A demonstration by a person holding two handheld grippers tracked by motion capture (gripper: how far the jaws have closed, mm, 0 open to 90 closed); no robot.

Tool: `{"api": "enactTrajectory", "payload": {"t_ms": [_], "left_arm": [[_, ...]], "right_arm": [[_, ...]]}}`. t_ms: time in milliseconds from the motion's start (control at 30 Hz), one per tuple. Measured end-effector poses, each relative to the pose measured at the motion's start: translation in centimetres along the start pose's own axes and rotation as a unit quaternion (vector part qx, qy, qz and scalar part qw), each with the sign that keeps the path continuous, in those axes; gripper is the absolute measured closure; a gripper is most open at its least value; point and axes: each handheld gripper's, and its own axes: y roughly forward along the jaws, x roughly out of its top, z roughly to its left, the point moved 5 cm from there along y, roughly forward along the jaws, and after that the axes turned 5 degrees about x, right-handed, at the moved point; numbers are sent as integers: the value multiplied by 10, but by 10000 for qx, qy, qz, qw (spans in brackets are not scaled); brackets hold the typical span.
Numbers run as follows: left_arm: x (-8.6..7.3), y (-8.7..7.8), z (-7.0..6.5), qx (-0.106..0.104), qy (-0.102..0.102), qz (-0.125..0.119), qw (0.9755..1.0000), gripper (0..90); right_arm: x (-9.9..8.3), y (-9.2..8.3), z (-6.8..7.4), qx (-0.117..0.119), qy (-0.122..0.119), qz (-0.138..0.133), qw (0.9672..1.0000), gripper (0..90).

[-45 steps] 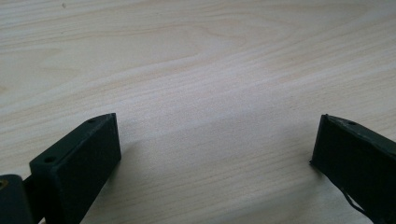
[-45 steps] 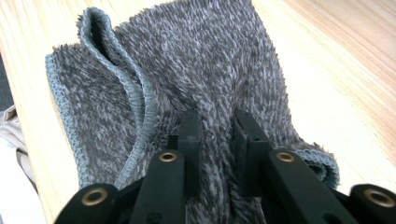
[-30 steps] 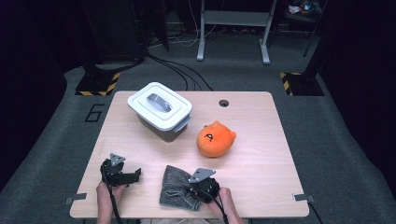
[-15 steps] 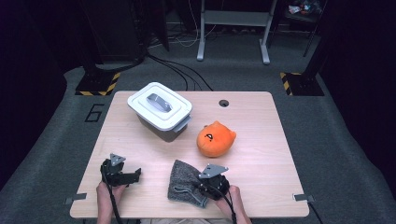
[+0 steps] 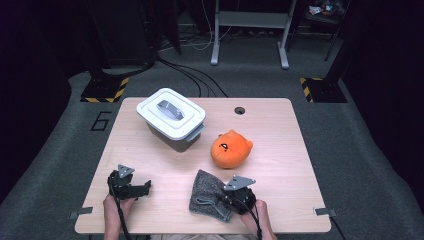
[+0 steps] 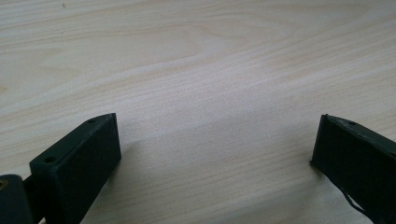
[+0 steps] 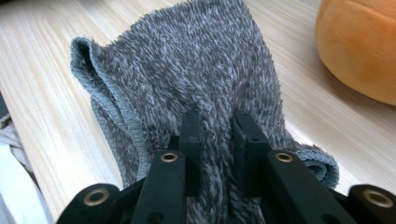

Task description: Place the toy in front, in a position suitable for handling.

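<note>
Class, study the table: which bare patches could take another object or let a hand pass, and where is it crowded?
Free: the right side of the table, beyond the orange plush; the near-left stretch between the white lidded box and the left gripper. Crowded: the near middle, where the grey cloth, pinched by the right gripper, lies close to the plush.

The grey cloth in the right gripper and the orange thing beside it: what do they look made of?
The grey cloth: soft fleece or terry, judging by its fuzzy mottled pile and stitched hem; it bunches between the right gripper's pads. The orange toy: likely plush fabric over stuffing, matte and rounded, with small ears. Exact fibre can't be told.
</note>
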Motion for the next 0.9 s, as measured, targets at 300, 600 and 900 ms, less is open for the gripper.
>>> {"api": "enactTrajectory", "payload": {"t_ms": [300,600,900], "left_arm": [[0,0,0,0,3,4,10000,8],[0,0,0,0,2,3,10000,7],[0,0,0,2,3,3,10000,7]], "right_arm": [[-11,-13,-8,-170,124,21,9998,754],[-24,-31,-21,-384,260,39,9989,754],[-37,-44,-32,-580,477,34,9972,754]]}}
